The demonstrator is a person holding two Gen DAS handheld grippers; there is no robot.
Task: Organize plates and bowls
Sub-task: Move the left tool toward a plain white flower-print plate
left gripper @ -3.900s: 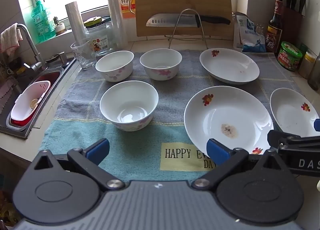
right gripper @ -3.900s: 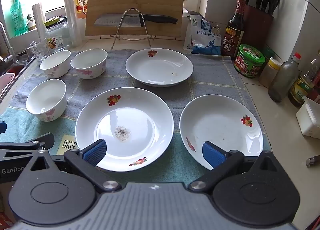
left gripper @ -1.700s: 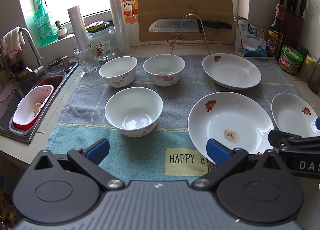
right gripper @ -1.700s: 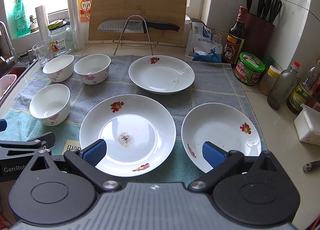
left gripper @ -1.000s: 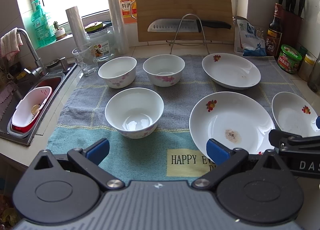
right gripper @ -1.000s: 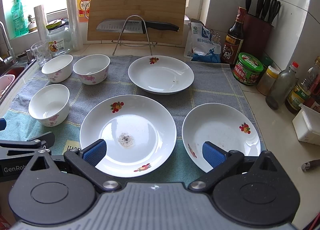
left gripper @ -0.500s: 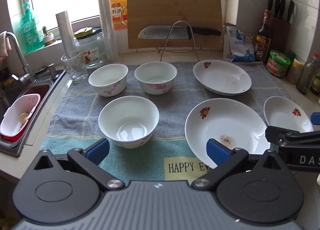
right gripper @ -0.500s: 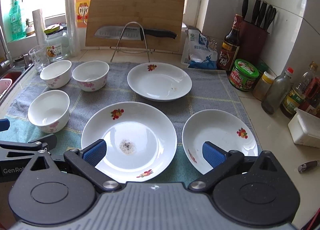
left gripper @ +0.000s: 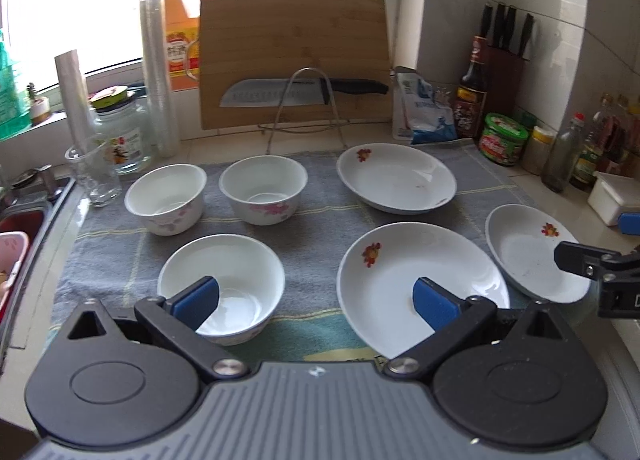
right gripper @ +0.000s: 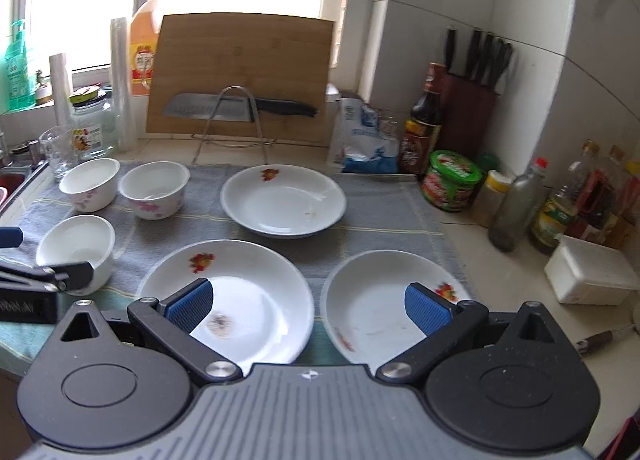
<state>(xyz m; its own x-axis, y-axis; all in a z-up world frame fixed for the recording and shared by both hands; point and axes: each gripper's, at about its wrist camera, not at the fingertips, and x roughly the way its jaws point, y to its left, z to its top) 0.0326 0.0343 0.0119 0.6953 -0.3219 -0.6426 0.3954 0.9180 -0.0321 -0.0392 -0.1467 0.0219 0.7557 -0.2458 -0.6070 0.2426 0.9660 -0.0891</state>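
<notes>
I've got three bowls and three plates spread on the towel (left gripper: pixel 320 228), none stacked. The near bowl (left gripper: pixel 240 284) sits at the front left, with the back left bowl (left gripper: pixel 166 198) and the back right bowl (left gripper: pixel 262 188) side by side behind it, close but apart. To the right, the big plate (right gripper: pixel 248 292) lies at the front with a dark smudge near its middle; the far plate (right gripper: pixel 282 200) sits behind it, and the small plate (right gripper: pixel 376 300) is just beside it at the towel's right edge.

My left gripper (left gripper: pixel 316 300) hangs above the front of the towel, fingers spread wide and holding nothing, one blue pad over the near bowl, the other over the big plate. My right gripper (right gripper: pixel 308 306) is likewise spread and empty, one pad over the big plate, the other over the small plate.

Behind the dishes, a cutting board (left gripper: pixel 294 56) leans at the window with a knife (left gripper: pixel 296 92) on a wire rack. A green-lidded jar (right gripper: pixel 452 176) and bottles line the right counter, with a white box (right gripper: pixel 588 272) nearer me.
</notes>
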